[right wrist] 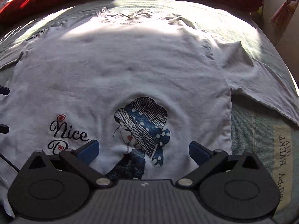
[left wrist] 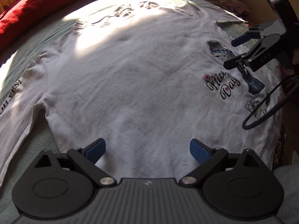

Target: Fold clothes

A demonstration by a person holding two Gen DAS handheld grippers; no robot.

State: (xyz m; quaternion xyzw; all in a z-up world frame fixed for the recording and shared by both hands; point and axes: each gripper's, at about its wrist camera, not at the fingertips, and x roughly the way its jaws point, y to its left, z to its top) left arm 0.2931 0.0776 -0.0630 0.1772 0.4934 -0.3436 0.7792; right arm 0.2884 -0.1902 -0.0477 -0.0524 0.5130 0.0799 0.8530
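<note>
left wrist view: a white t-shirt [left wrist: 130, 74] is seen spread flat, print side up, on a bed [left wrist: 61, 26] beside a red blanket [left wrist: 28, 5]. the left gripper [left wrist: 147, 151] is held over the hem, fingers apart and empty. the right gripper [left wrist: 230, 53] is also seen parted.

right wrist view: thin, limp, light cloth is judged; a sleeve [right wrist: 261, 93] edge or shoulder seam is suggested for pinching.

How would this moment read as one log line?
white printed cotton T-shirt: flat, unfolded | left hand-held gripper: open | right hand-held gripper: open
</note>
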